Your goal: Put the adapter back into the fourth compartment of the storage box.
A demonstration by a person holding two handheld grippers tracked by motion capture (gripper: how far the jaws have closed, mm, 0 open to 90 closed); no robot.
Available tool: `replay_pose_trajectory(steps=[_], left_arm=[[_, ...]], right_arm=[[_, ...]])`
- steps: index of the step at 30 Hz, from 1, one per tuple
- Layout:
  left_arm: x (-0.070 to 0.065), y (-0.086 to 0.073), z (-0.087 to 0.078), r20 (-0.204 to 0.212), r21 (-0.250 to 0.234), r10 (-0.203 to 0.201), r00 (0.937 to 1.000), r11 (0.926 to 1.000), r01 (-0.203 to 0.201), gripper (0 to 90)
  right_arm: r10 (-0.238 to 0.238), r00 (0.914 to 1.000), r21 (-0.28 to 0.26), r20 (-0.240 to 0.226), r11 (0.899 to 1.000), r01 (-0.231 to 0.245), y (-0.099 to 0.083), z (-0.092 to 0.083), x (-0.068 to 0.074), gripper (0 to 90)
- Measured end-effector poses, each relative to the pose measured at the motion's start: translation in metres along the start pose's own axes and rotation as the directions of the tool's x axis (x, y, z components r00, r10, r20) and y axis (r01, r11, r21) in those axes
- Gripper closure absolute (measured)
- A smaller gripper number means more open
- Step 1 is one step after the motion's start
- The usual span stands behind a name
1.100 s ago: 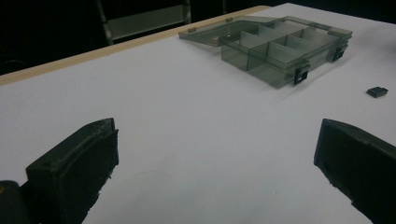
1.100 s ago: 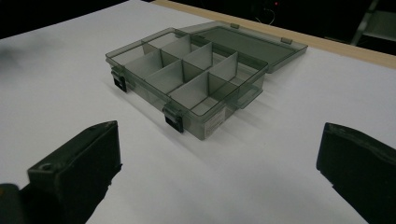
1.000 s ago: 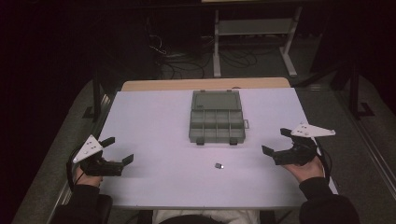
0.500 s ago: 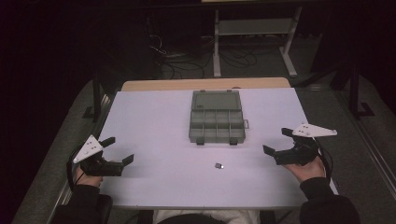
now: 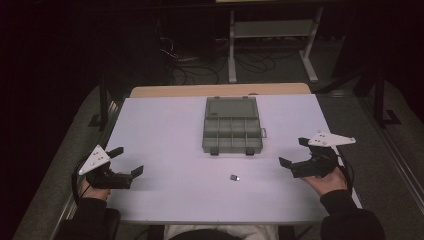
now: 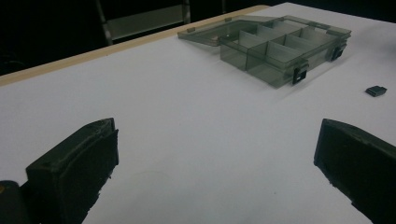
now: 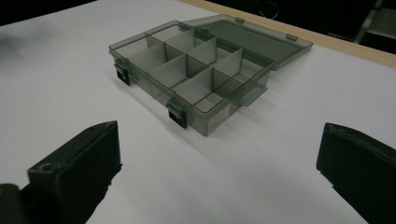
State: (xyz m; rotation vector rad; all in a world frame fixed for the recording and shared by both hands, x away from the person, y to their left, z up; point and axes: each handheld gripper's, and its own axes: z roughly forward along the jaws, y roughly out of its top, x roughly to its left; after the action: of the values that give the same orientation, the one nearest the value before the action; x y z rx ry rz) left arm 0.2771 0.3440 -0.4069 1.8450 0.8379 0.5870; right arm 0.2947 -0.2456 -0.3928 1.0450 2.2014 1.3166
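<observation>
Both the left gripper (image 5: pixel 125 162) and right gripper (image 5: pixel 294 152) sit wide open and empty, the small dark piece (image 5: pixel 234 177) well ahead between them, near the open compartment box (image 5: pixel 232 134); it looks thin enough to skid away from closing jaws.

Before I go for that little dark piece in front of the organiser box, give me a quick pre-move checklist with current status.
1. Left gripper open and empty: ok, jaws spread wide.
2. Right gripper open and empty: ok, jaws spread wide.
3. Translucent grey plastic compartment box open: ok, lid laid flat behind it, dividers exposed.
4. Compartments free to receive a part: ok, those visible in the right gripper view look empty.
5. Small dark rectangular piece reachable: ok, it lies alone on the white tabletop, apart from the box, between both grippers.
6. Which way up the piece lies: cannot tell, too small.
</observation>
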Motion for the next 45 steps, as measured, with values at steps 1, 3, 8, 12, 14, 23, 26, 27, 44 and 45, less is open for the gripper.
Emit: replay_pose_trajectory(steps=[1, 3, 8, 12, 14, 23, 26, 27, 44, 45], left_arm=[[0.000, 0.000, 0.000, -0.001, 0.000, -0.002, 1.0000, 1.0000, 0.002, 0.0], [0.000, 0.000, 0.000, -0.001, 0.004, -0.001, 1.0000, 1.0000, 0.001, 0.0], [0.000, -0.001, 0.000, -0.004, 0.005, -0.002, 1.0000, 1.0000, 0.002, 0.0], [0.000, -0.001, -0.001, -0.001, 0.002, -0.003, 1.0000, 1.0000, 0.003, 0.0], [-0.001, -0.001, -0.001, 0.001, 0.003, -0.002, 1.0000, 1.0000, 0.002, 0.0], [0.000, -0.001, -0.001, -0.001, 0.002, -0.005, 1.0000, 1.0000, 0.005, 0.0], [-0.001, -0.001, 0.000, 0.005, 0.007, -0.004, 1.0000, 1.0000, 0.004, 0.0], [-0.001, -0.001, 0.000, 0.005, 0.008, -0.003, 1.0000, 1.0000, 0.003, 0.0], [-0.001, -0.001, 0.000, 0.013, 0.017, 0.005, 0.9999, 0.9998, -0.006, 0.0], [-0.001, -0.001, 0.001, 0.013, 0.018, 0.006, 0.9999, 0.9998, -0.006, 0.0]], right_arm=[[-0.004, 1.0000, 0.003, -0.004, 1.000, 0.004, 0.001, 0.000, 0.001, 0.0], [-0.022, 0.9994, 0.003, -0.027, 1.000, 0.022, 0.007, 0.002, 0.007, 0.0], [-0.027, 0.9988, -0.002, -0.041, 1.000, 0.027, 0.014, 0.001, 0.010, 0.0], [-0.043, 0.9976, 0.000, -0.054, 0.999, 0.043, 0.020, 0.001, 0.014, 0.0], [-0.051, 0.9970, 0.000, -0.058, 0.999, 0.051, 0.023, 0.002, 0.016, 0.0], [-0.077, 0.9941, 0.025, -0.077, 0.997, 0.079, 0.032, 0.009, 0.023, 0.0], [-0.100, 0.9907, 0.036, -0.092, 0.994, 0.104, 0.036, 0.014, 0.030, 0.0], [-0.100, 0.9907, 0.036, -0.092, 0.994, 0.104, 0.036, 0.014, 0.030, 0.0], [-0.123, 0.9830, 0.080, -0.136, 0.988, 0.135, 0.038, 0.029, 0.040, 0.0], [-0.123, 0.9827, 0.082, -0.138, 0.987, 0.135, 0.038, 0.030, 0.040, 0.0]])
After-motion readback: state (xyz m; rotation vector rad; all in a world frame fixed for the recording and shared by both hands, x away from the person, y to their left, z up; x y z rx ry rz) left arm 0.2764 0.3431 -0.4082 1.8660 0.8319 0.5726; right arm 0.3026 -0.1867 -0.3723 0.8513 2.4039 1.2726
